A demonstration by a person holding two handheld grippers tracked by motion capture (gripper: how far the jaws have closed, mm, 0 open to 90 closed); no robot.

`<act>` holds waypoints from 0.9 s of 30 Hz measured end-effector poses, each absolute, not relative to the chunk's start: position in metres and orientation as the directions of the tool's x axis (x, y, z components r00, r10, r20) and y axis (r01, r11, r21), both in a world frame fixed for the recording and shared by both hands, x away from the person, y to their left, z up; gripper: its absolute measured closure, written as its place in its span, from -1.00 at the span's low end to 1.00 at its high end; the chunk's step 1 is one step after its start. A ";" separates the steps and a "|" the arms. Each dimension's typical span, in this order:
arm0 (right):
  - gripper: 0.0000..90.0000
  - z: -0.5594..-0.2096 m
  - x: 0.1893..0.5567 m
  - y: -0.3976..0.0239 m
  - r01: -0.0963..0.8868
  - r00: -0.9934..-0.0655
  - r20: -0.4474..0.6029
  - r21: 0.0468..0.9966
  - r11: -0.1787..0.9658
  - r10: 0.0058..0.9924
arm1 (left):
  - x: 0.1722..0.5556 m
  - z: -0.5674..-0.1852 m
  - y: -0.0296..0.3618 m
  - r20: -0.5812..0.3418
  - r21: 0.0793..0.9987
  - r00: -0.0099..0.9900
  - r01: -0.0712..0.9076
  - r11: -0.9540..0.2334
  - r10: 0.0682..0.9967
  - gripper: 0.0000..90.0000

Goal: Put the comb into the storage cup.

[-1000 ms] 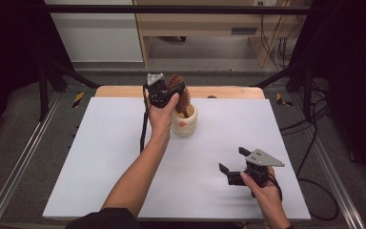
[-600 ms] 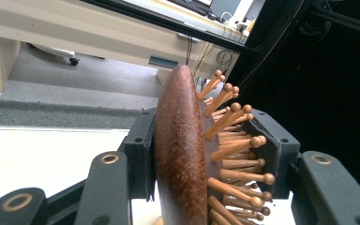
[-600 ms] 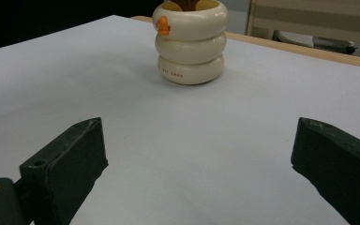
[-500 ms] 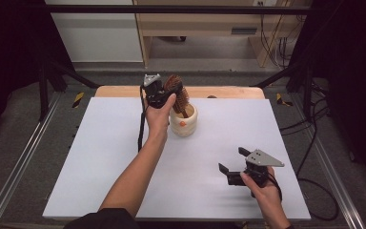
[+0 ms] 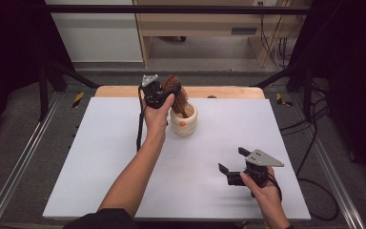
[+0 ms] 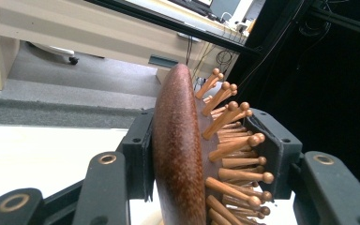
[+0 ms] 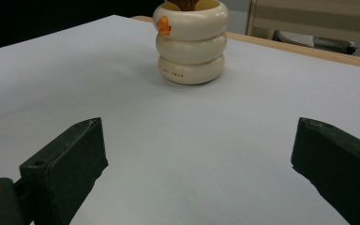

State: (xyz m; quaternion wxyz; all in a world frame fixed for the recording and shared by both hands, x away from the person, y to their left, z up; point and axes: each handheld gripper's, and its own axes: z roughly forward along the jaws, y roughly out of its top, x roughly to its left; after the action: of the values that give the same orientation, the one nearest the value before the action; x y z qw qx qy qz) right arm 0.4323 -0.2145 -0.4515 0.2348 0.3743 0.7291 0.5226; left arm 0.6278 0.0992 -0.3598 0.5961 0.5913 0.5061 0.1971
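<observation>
partly hidden, hairbrush [image 5: 175,93] handle (inside cup [image 5: 183,122]).

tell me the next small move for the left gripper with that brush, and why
Probably ease the jaws apart and lift clear. The left gripper is clamped on the head of the hairbrush, whose handle already stands inside the cream holder. The right gripper waits open, well away.

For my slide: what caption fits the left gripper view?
Left claw clamps a wooden hairbrush by its head.
</observation>
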 end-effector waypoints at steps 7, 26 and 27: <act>-0.91 -0.452 0.432 -0.214 0.300 -0.611 0.050 0.938 0.173 0.790 | 0.628 -0.361 0.102 -0.376 0.902 0.407 0.366 0.229 0.832 0.05; -0.91 -0.452 0.432 -0.214 0.300 -0.611 0.048 0.938 0.175 0.790 | 0.630 -0.365 0.110 -0.394 0.893 0.396 0.378 0.244 0.829 0.00; -0.91 -0.452 0.433 -0.214 0.298 -0.612 0.046 0.938 0.176 0.790 | 0.630 -0.366 0.111 -0.396 0.892 0.394 0.379 0.246 0.830 0.00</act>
State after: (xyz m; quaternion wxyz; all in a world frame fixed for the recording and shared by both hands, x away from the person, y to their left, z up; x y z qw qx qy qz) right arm 0.4326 -0.2142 -0.4520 0.2353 0.3725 0.7298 0.5228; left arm 0.6296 0.1107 -0.3657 0.5961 0.5844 0.5172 0.1888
